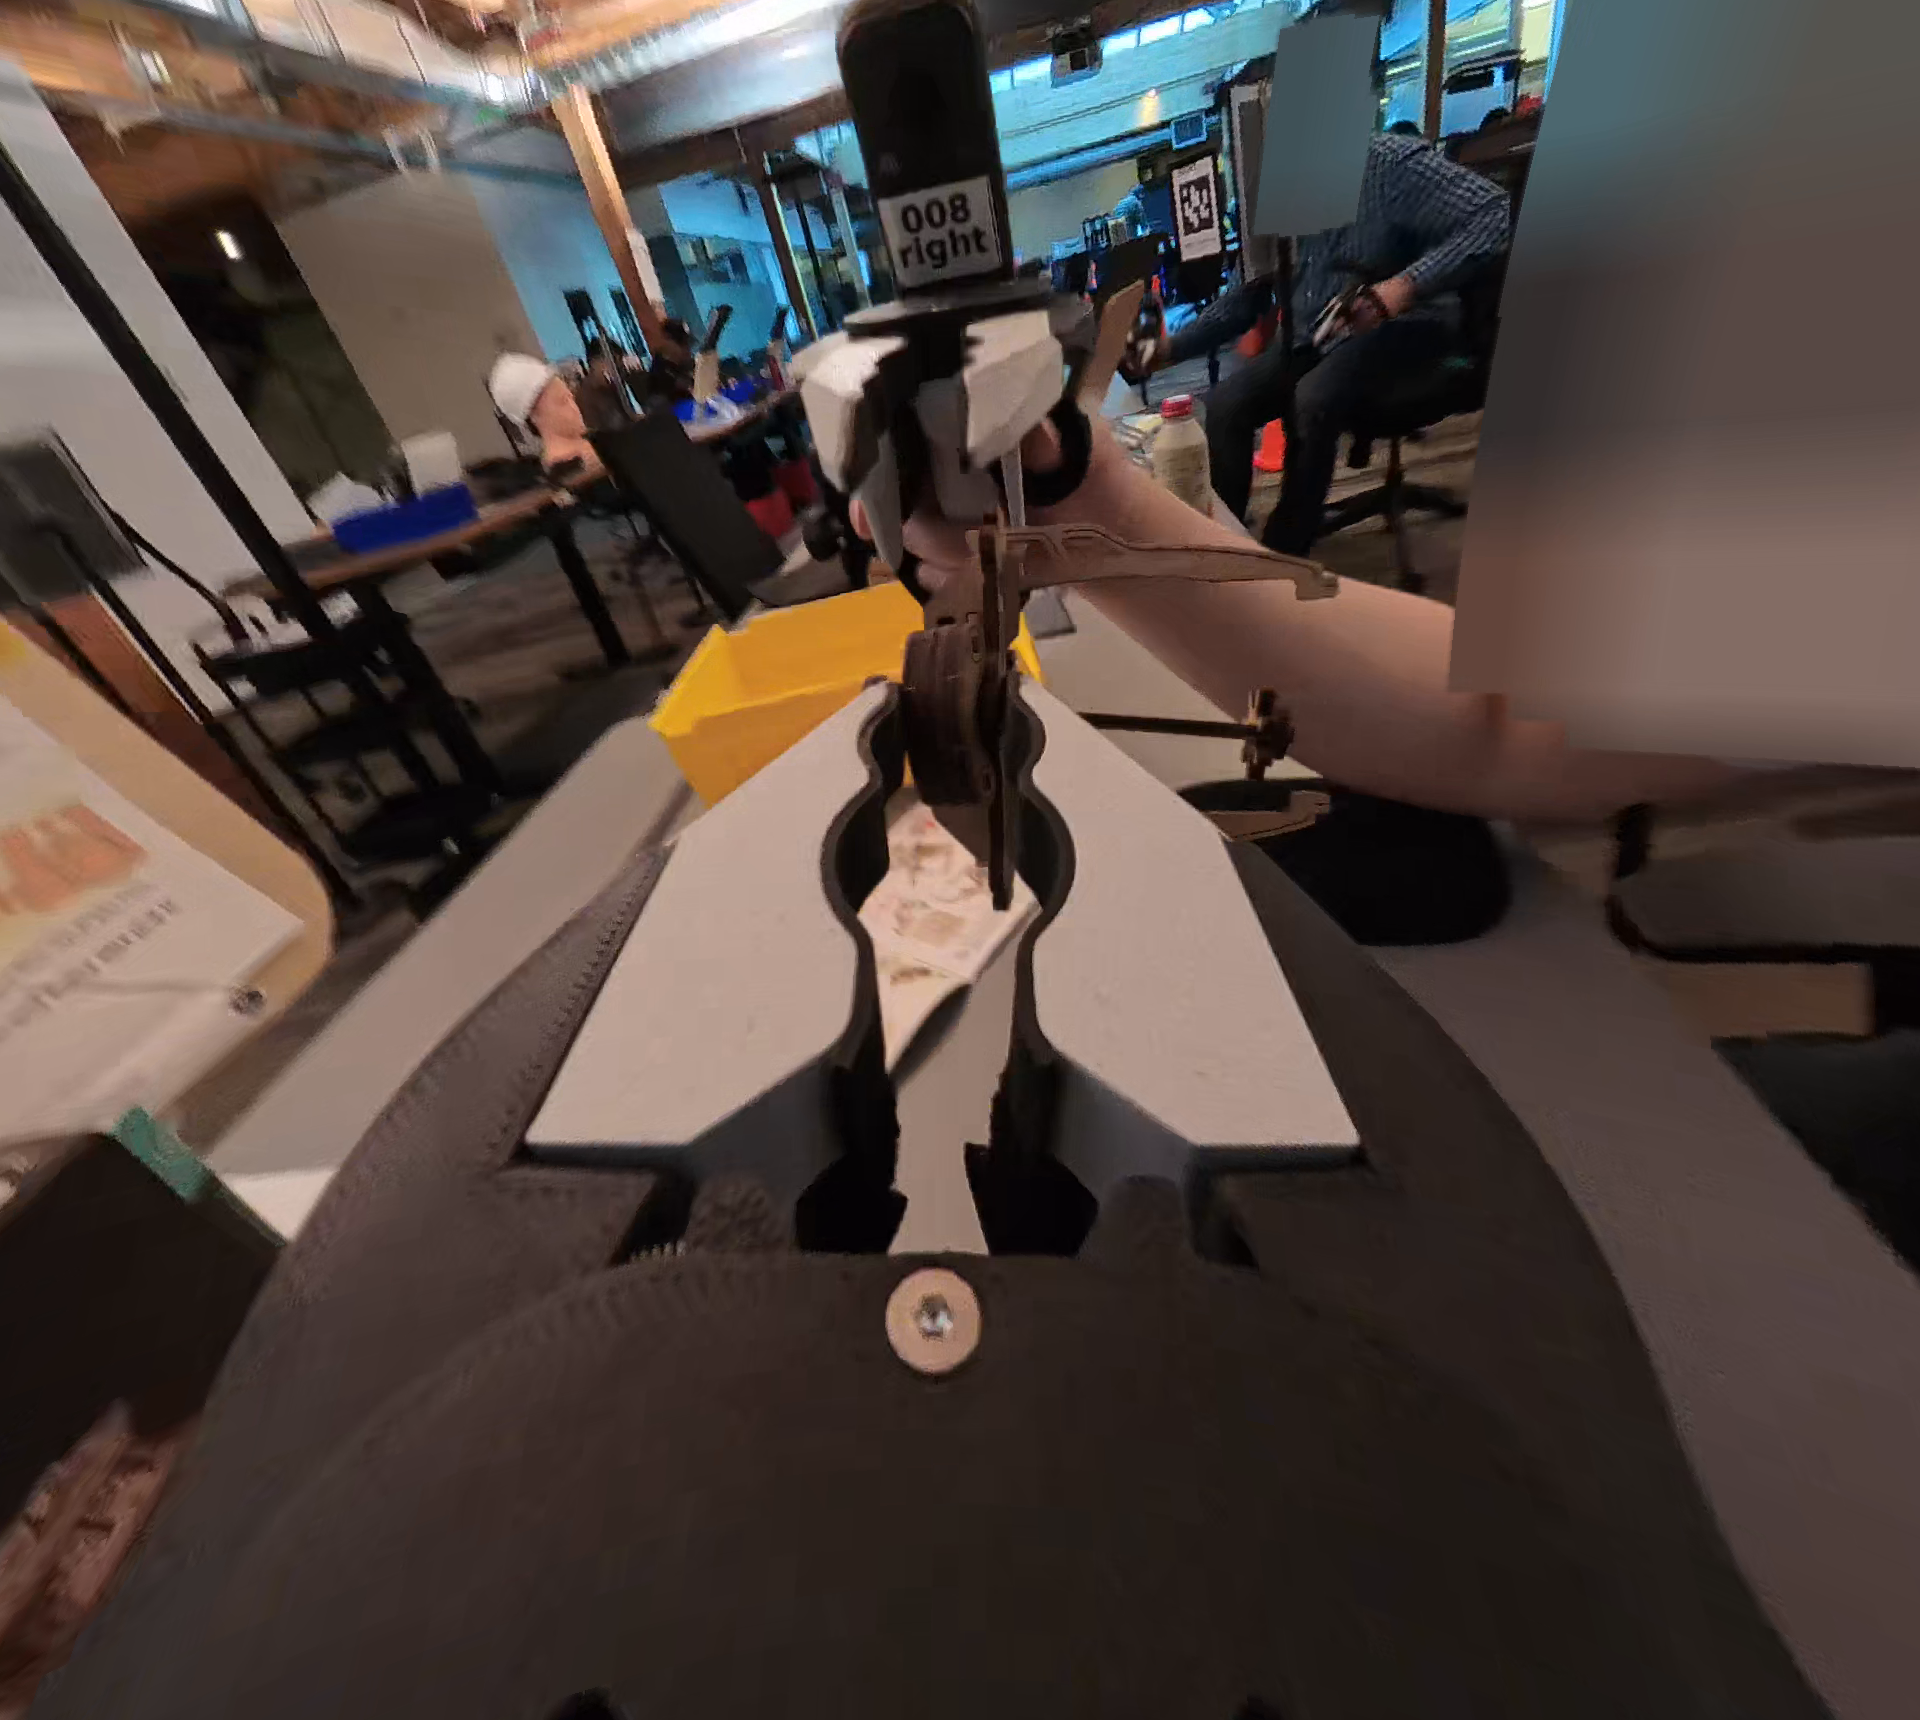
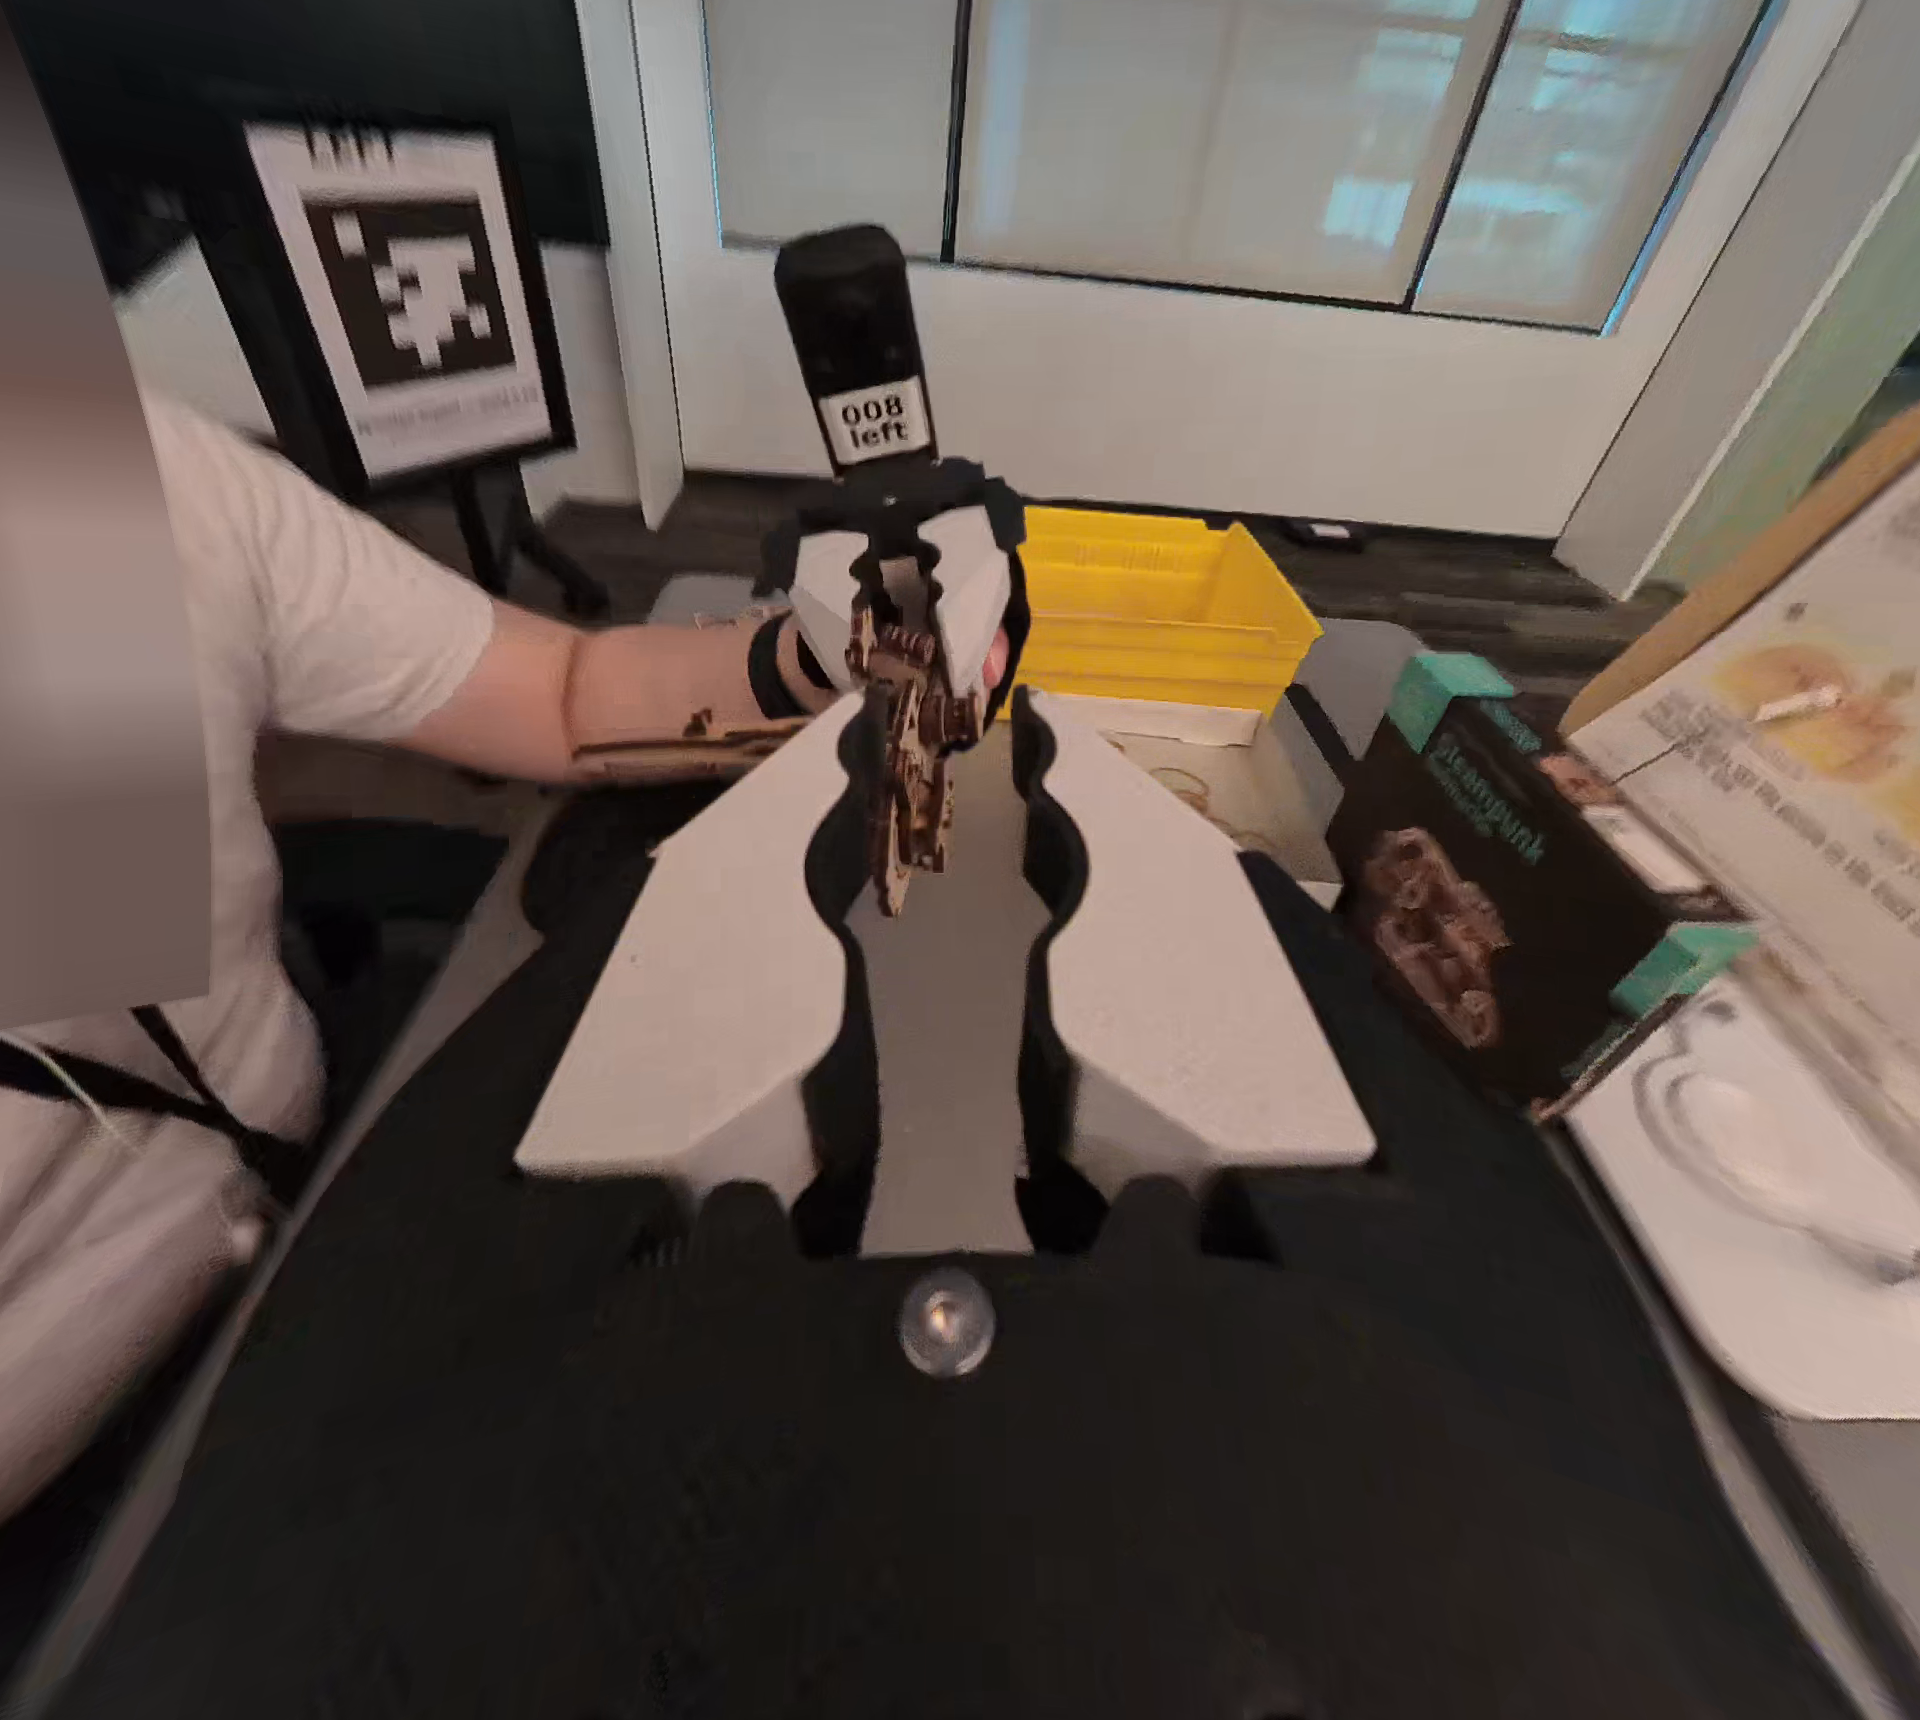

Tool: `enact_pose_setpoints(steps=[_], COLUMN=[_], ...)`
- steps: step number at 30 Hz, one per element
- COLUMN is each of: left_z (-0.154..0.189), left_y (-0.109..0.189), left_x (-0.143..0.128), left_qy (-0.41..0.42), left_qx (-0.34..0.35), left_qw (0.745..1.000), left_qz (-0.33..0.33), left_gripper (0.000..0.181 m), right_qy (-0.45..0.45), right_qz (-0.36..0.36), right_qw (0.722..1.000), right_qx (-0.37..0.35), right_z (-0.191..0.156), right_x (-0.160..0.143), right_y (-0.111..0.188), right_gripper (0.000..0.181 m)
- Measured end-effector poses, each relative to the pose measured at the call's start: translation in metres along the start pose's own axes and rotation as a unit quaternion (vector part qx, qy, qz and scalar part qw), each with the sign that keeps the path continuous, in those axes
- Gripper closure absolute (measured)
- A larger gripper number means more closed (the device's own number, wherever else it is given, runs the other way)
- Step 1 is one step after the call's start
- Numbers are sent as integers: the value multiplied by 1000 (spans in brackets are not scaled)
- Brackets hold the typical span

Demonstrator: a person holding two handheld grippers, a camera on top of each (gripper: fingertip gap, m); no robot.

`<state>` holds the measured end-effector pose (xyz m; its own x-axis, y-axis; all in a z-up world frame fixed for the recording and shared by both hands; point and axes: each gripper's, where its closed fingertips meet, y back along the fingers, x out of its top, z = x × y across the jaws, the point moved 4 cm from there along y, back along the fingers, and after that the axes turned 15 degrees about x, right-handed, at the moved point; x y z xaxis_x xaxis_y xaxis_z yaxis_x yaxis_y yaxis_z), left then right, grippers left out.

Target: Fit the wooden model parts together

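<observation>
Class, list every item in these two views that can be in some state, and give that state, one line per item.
Left tongs: shut on the wooden model.
Right tongs: open, with the model between the fingers.
Wooden model: held in the air, long arm sticking out sideways.
Yellow bin: open-topped, looks empty.
Dark box: closed, lying tilted.
Bottle: upright, capped.

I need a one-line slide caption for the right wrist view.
Left gripper holds a brown wooden model assembly between the open right gripper fingers.
</observation>
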<state>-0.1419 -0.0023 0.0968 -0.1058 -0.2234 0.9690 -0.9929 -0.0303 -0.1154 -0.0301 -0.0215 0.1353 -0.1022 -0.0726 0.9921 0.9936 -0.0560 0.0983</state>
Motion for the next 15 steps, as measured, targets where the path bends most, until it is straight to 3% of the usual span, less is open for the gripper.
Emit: enact_pose_setpoints(steps=[4,8,12,15], left_z=[4,8,11,16], left_y=[1,2,3,3], left_x=[18,15,17,13], left_qy=[-17,-26,-25,-65], left_qx=[14,19,9,-6], left_qw=[997,995,994,993], left_qz=[75,95,109,94], left_gripper=[165,165,165,165], right_qy=[145,121,128,116], right_qz=[-37,11,-40,-44], right_qw=[988,991,991,992], right_qx=[-29,50,13,31], right_z=[-8,-25,-21,-30], right_x=[7,5,-9,-8], right_y=[1,-8,-19,-15], right_gripper=[158,153,149,150])
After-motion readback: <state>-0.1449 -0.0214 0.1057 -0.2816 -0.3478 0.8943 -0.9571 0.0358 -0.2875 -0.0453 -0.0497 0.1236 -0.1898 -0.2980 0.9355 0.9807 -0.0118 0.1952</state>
